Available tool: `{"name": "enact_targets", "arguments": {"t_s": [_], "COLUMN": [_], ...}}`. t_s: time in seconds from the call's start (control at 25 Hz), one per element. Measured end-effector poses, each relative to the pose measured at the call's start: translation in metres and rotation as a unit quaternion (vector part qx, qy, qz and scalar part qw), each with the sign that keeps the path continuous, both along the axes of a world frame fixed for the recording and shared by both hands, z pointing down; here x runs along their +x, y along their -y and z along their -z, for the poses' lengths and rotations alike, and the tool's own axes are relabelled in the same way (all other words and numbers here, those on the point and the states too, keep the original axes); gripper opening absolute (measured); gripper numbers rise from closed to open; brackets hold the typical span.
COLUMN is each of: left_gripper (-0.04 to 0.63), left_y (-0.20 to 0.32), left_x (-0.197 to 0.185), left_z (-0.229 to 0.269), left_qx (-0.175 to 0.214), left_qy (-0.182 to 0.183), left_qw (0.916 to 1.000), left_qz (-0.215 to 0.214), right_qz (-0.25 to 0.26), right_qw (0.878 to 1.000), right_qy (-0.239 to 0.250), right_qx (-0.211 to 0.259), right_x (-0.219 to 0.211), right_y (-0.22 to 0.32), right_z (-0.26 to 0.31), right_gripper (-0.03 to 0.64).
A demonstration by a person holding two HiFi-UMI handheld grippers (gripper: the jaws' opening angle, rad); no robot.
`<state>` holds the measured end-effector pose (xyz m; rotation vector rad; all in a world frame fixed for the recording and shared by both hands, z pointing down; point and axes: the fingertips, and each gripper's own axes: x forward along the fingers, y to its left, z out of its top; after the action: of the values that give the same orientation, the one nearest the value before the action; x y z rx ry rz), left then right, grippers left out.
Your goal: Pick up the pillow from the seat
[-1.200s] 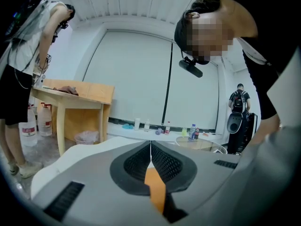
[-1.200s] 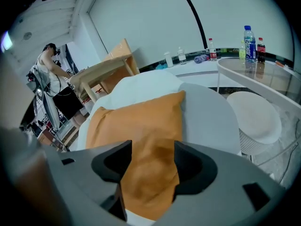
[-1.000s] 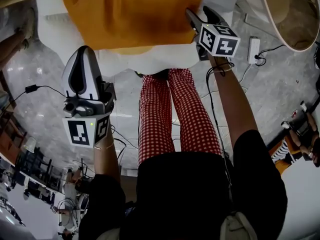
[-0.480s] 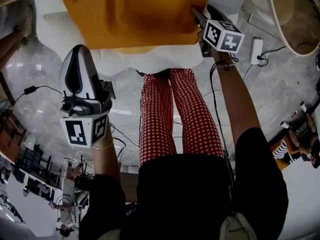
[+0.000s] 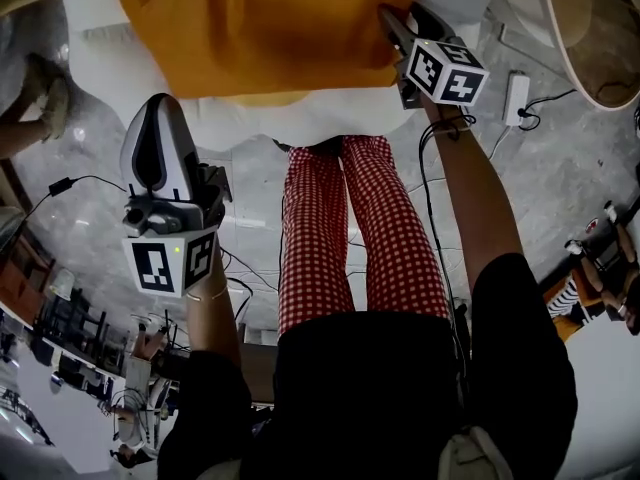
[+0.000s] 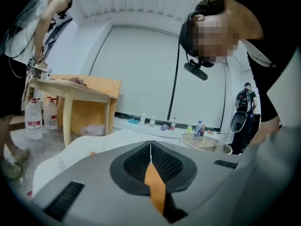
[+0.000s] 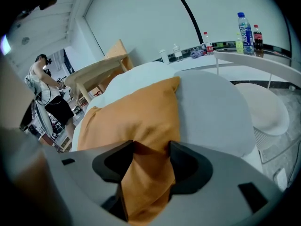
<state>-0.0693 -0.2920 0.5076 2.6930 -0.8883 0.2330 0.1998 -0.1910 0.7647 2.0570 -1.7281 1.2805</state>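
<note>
Two grippers to log, left gripper point(image 5: 160, 106) first, what's it doing?

Jaws together. In the left gripper view the dark pads point(image 6: 134, 161) meet along one seam. There's a thin orange strip low in the gap, can't tell what it is. In the head view it's held upright off the near left side of the seat point(image 5: 105, 63), over the grey floor point(image 5: 80, 208), apart from the pillow point(image 5: 260, 28)

Right gripper point(image 5: 392, 23)?

Clamped on the pillow's near right corner. The right gripper view has orange fabric bunched between its two dark pads point(image 7: 113, 161) and hanging down past them

Where's the pillow overall?

Orange, lying on the white seat and covering most of the middle, with white cushion showing left, right and along the front edge. Only that one corner is in the jaws. Can't tell if the corner is off the cushion

Anything else to tag, quick?

Red-checked trousers point(image 5: 360, 228), the person's legs, right against the seat front between the two arms. White power strip point(image 5: 514, 98) on the floor to the right, cable running off it. Round white table point(image 7: 263, 65) beside the seat with bottles point(image 7: 243, 27) behind it. Wooden table point(image 6: 75, 86) further back, and a second person point(image 7: 47, 88) standing near it

Done?

Done
</note>
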Motion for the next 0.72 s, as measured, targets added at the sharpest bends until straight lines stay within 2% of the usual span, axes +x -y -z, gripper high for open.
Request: {"name": "enact_targets", "arguments": {"t_s": [0.44, 0.72], "left_gripper": [0.011, 0.011], "left_y": [0.005, 0.009], "left_x": [-0.007, -0.022], "left_z": [-0.007, -0.013], "left_qx": [0.001, -0.001], "left_qy": [0.007, 0.012], "left_qw": [1.0000, 0.9999], "left_qz": [0.000, 0.010], "right_qz": [0.007, 0.008], "right_qw": [0.998, 0.996], "right_qy": [-0.058, -0.093], "right_qx": [0.019, 0.014], "right_x": [-0.009, -0.010], "right_y": [0.002, 0.001], "right_z": [0.011, 0.017], "right_gripper": [0.144, 0.080]}}
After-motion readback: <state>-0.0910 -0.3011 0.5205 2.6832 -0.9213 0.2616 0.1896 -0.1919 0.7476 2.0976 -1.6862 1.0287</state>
